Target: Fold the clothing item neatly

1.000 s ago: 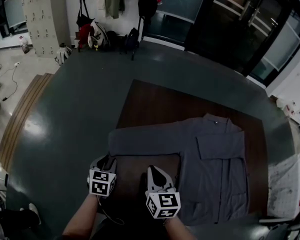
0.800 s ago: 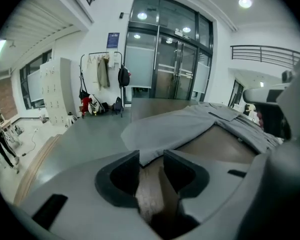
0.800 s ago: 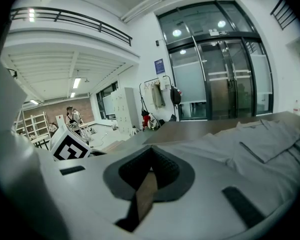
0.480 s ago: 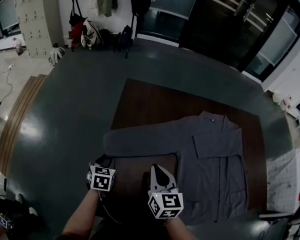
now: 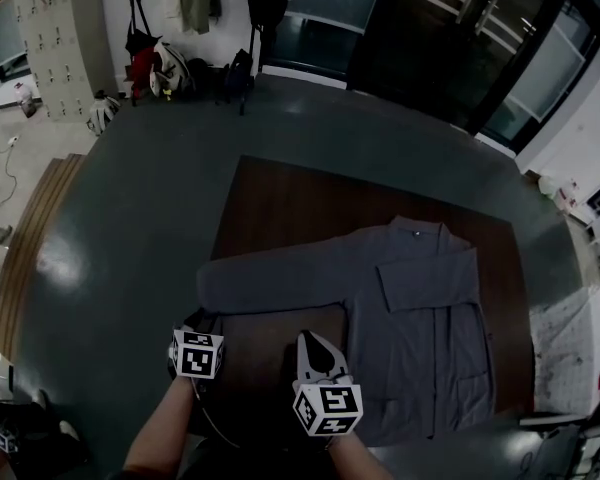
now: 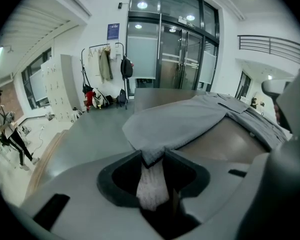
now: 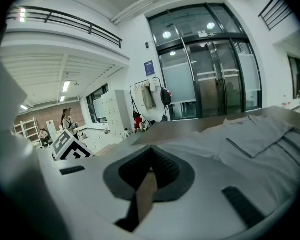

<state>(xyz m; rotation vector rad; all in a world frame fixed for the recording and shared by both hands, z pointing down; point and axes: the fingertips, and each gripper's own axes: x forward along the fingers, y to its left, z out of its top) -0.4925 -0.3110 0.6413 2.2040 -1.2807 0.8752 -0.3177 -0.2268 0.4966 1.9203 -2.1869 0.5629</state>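
A grey shirt point(image 5: 425, 318) lies flat on the brown table point(image 5: 280, 198), collar at the far side. Its long sleeve point(image 5: 280, 283) stretches out to the left. My left gripper point(image 5: 206, 322) is at the sleeve's end by the table's near left corner. In the left gripper view the cuff point(image 6: 151, 153) lies in the gap of the left gripper point(image 6: 153, 155), whose jaws have just been opening and stand apart. My right gripper point(image 5: 308, 340) hovers over bare table below the sleeve, shut and empty. In its own view the right gripper point(image 7: 151, 153) faces the shirt point(image 7: 260, 134).
Dark grey floor point(image 5: 130, 198) surrounds the table. Bags and a coat rack point(image 5: 170, 58) stand far back beside lockers point(image 5: 50, 38), with glass doors point(image 5: 460, 38) to their right. White sheets point(image 5: 570, 338) lie right of the table. A person point(image 6: 10, 134) stands far left.
My left gripper has sunk toward the table with the sleeve's end. The right gripper has stayed shut near the same spot. The head view has shifted a little.
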